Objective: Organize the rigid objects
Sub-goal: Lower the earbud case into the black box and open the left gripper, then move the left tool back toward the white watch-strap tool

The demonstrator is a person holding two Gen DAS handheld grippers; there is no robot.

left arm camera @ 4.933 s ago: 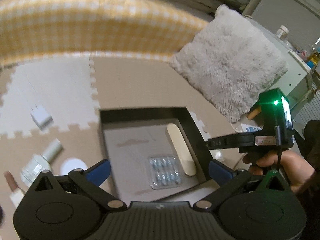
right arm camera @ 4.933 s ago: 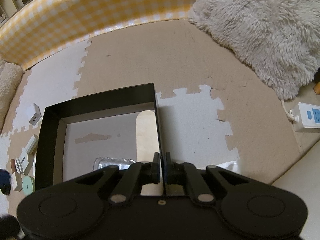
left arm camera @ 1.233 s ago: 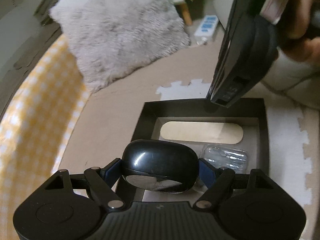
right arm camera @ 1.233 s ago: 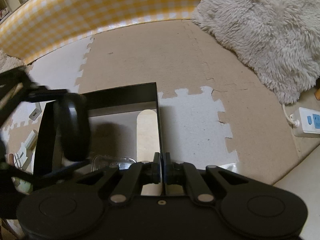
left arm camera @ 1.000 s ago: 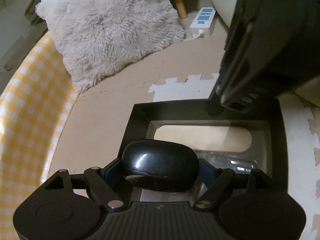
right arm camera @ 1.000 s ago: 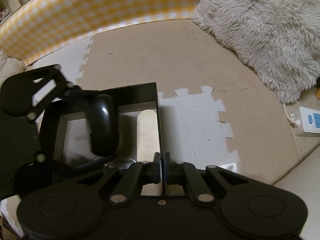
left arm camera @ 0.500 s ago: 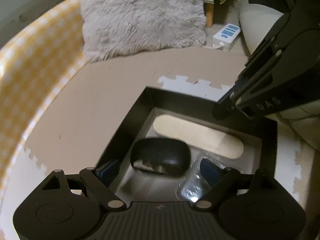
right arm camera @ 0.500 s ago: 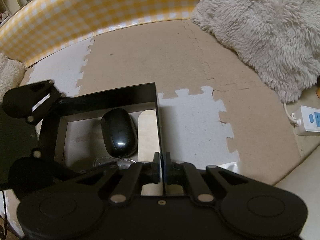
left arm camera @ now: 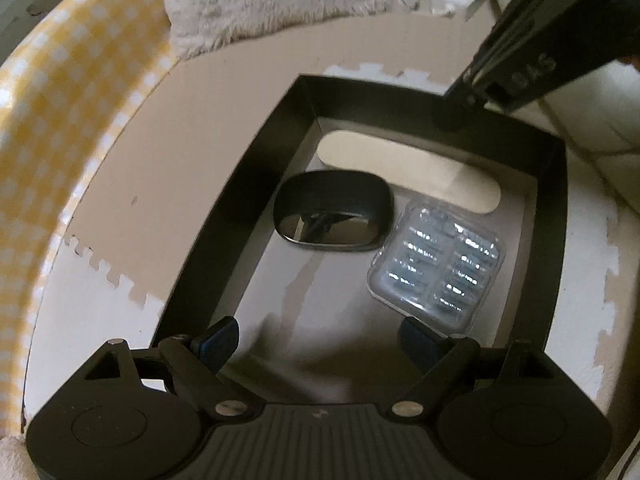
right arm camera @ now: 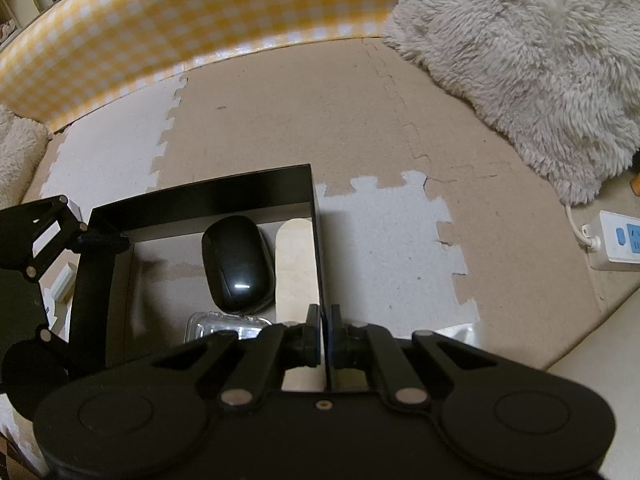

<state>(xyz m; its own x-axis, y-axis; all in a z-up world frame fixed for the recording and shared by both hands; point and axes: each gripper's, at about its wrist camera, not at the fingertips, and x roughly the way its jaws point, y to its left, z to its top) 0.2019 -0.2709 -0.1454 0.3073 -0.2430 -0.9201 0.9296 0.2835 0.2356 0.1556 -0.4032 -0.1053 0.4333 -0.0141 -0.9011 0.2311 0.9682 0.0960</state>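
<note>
A black open box (left arm camera: 224, 208) lies on the foam floor mat. Inside it are a glossy black computer mouse (left arm camera: 334, 212), a flat wooden stick (left arm camera: 408, 172) along the far wall and a clear blister pack (left arm camera: 436, 264). My left gripper (left arm camera: 320, 338) hovers over the box's near end, open, with nothing between its blue pads. In the right wrist view the mouse (right arm camera: 236, 264) rests beside the stick (right arm camera: 296, 264). My right gripper (right arm camera: 326, 340) is shut on the thin side wall of the box (right arm camera: 200, 200).
A fluffy grey cushion (right arm camera: 520, 60) lies at the back right, with a white power strip (right arm camera: 616, 240) beyond it. A yellow checked barrier (right arm camera: 160, 40) curves along the back. Small white items (right arm camera: 64, 276) sit left of the box.
The left gripper let go of the mouse, which now lies in the box. That gripper then drew back toward the box's near end and rolled. The right gripper kept still.
</note>
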